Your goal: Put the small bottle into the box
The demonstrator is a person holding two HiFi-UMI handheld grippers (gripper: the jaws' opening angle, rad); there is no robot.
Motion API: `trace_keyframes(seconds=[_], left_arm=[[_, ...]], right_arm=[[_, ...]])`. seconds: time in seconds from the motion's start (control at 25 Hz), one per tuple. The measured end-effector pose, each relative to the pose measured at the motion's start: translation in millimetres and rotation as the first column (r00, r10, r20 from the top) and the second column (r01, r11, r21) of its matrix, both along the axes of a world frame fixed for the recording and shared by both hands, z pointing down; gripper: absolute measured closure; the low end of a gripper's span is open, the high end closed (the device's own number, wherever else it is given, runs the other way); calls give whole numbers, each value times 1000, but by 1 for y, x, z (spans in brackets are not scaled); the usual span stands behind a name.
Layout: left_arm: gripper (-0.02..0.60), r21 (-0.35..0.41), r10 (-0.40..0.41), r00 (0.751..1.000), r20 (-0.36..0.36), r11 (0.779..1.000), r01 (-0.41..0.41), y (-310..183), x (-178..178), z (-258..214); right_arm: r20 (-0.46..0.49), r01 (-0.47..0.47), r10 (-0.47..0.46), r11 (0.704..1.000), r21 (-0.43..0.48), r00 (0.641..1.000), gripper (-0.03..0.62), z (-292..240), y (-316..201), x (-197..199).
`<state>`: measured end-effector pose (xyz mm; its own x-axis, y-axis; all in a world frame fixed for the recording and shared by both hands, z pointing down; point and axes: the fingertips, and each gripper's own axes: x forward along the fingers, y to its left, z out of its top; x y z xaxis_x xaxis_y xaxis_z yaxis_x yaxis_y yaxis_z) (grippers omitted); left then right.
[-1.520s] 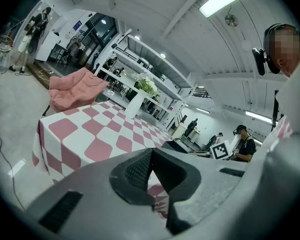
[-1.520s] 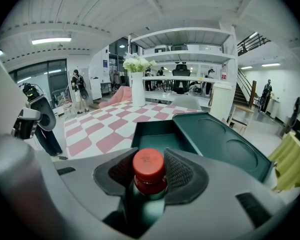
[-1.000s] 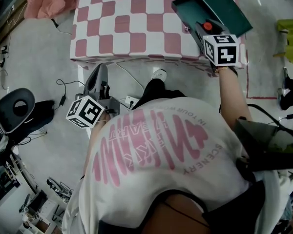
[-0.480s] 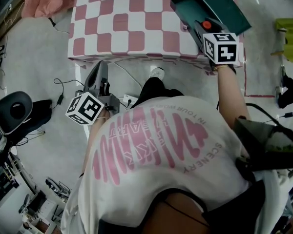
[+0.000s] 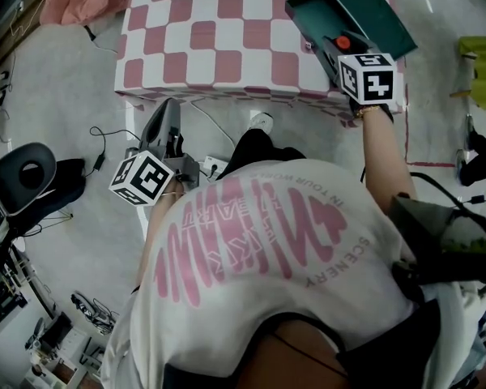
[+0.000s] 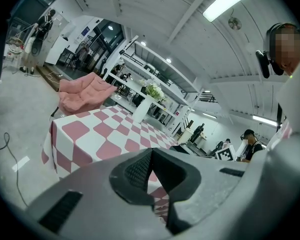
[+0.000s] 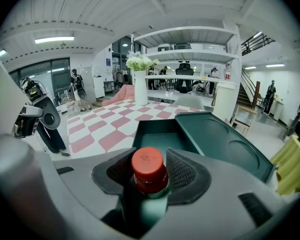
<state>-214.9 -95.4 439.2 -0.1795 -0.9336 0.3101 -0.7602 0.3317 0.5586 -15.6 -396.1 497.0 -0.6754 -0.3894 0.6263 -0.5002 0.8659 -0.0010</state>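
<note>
Both tongs clenched: outstretched right tongs (image 7: 149,180) hold small bottle (image 7: 149,165) by box (image 7: 158,132); left tongs (image 6: 151,173) low, empty.

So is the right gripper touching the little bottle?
Touching. The right gripper view shows the right gripper clamped on both sides of the small bottle, just under its red cap.

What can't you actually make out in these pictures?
Small bottle: the right gripper view shows its red cap and neck; the right gripper, shut on it, hides the rest.
Box: there its near floor lies behind the bottle and gripper.
Far shelves: what stands on them is too small in that view.
</note>
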Motion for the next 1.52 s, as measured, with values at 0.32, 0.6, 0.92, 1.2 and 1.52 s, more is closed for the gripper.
trace_keyframes(seconds=[0.32, 0.6, 0.92, 1.2, 1.52], left_arm=[[575, 14, -36, 999, 21, 999, 36, 15, 0, -7], [575, 22, -38, 999, 26, 999, 37, 26, 6, -14], [575, 52, 4, 999, 40, 999, -6, 22, 23, -25], [575, 71, 62, 998, 33, 995, -65, 10, 50, -25], [575, 91, 130, 990, 47, 987, -134, 1, 84, -35]], right_arm=[[-10, 25, -25, 1000, 2, 1000, 399, 2, 1, -1], [41, 6, -7, 1000, 4, 999, 395, -9, 4, 8], [190, -104, 123, 989, -107, 974, 433, -31, 13, 37], [275, -98, 142, 981, -168, 951, 493, -47, 37, 58], [338, -106, 150, 984, -146, 929, 560, -71, 62, 91]])
